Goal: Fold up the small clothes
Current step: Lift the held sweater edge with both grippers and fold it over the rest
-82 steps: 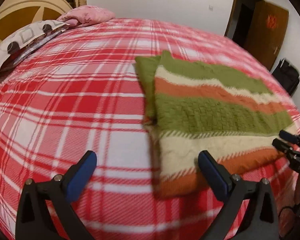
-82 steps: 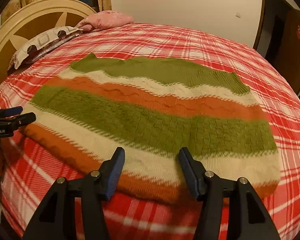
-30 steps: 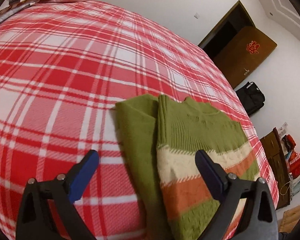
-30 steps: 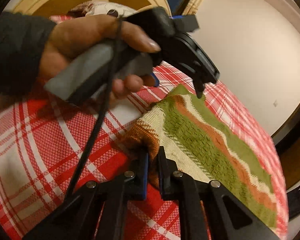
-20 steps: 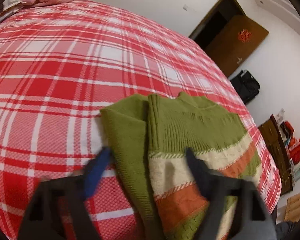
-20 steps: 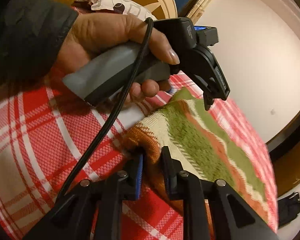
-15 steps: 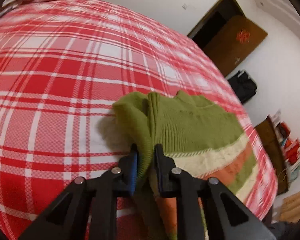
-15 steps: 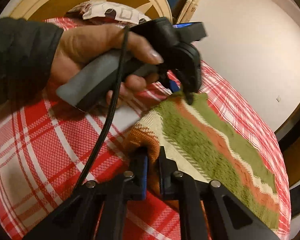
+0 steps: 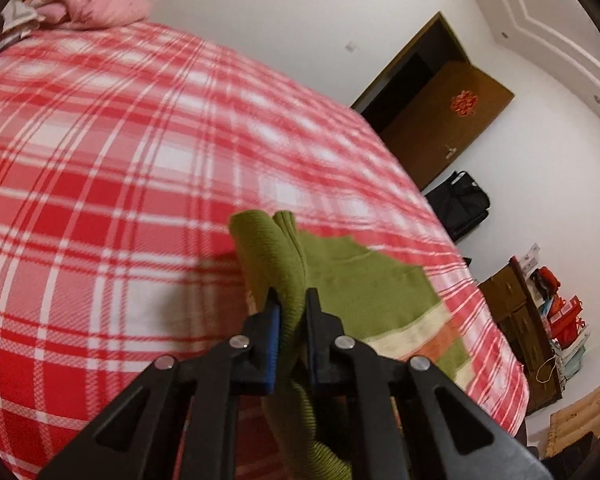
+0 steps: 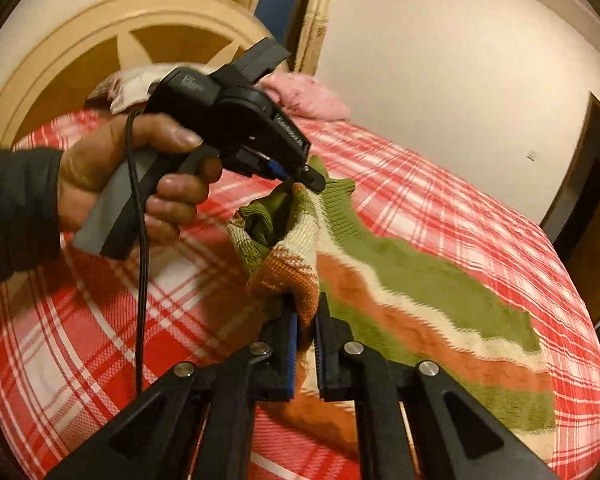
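Observation:
A knit sweater (image 10: 412,276) striped green, cream and orange lies on the red plaid bed. My left gripper (image 9: 290,304) is shut on the sweater's green upper edge (image 9: 276,248) and holds it raised off the bed. It also shows in the right wrist view (image 10: 300,176), held by a hand. My right gripper (image 10: 306,320) is shut on the sweater's orange hem corner (image 10: 288,276), lifted too. The cloth between the two grippers bunches up; the rest trails flat to the right.
The plaid bed (image 9: 120,168) fills both views. A pink pillow (image 9: 96,0) and a patterned pillow (image 10: 132,84) lie by the wooden headboard (image 10: 100,40). A brown door (image 9: 448,120), a black bag (image 9: 460,204) and a cluttered cabinet (image 9: 540,312) stand past the bed's far side.
My left gripper closed on the sweater's green edge and raised it. My right gripper, shut on the orange hem, lifted as well. Both held edges now hang above the bed.

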{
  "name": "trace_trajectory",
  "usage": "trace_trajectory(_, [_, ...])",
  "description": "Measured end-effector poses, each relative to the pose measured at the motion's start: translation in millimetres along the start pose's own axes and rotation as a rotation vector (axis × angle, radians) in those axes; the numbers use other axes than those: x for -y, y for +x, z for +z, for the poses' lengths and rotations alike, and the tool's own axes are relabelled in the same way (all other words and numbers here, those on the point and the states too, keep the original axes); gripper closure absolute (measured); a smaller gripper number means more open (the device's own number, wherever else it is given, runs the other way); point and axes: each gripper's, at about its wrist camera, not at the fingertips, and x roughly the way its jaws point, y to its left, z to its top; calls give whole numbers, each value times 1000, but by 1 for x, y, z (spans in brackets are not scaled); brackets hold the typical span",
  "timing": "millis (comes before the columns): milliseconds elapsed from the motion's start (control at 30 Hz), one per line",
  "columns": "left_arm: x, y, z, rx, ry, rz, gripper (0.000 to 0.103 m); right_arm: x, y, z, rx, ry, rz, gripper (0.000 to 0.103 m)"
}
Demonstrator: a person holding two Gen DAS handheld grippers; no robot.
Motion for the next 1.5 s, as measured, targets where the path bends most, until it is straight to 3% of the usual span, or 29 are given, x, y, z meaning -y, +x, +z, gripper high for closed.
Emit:
trace_trajectory(233, [49, 10, 18, 42, 45, -47, 92, 44, -31, 2, 48, 106, -36, 97])
trace_trajectory(500, [111, 52, 28, 16, 111, -99, 93, 96, -48, -12, 52, 194, -90, 97])
trace_trajectory(867, [184, 139, 14, -100, 191, -147, 93, 174, -69, -61, -1, 354, -153, 97])
trace_trajectory(1133, [230, 207, -17, -215, 278, -128, 93, 215, -74, -109, -71, 487, -177, 97])
trace_trajectory(1233, [240, 221, -25, -234, 306, -111, 93, 224, -70, -125, -110, 533, -157, 97])
trace_trajectory(1400, [251, 227, -34, -245, 358, -54, 88, 235, -60, -145, -176, 637, -50, 96])
trace_trajectory(1467, [258, 216, -34, -222, 382, -63, 87, 239, -60, -151, -195, 671, -7, 94])
trace_trajectory(1500, [262, 210, -35, -214, 398, -69, 87, 240, -62, -153, -190, 680, -14, 86])
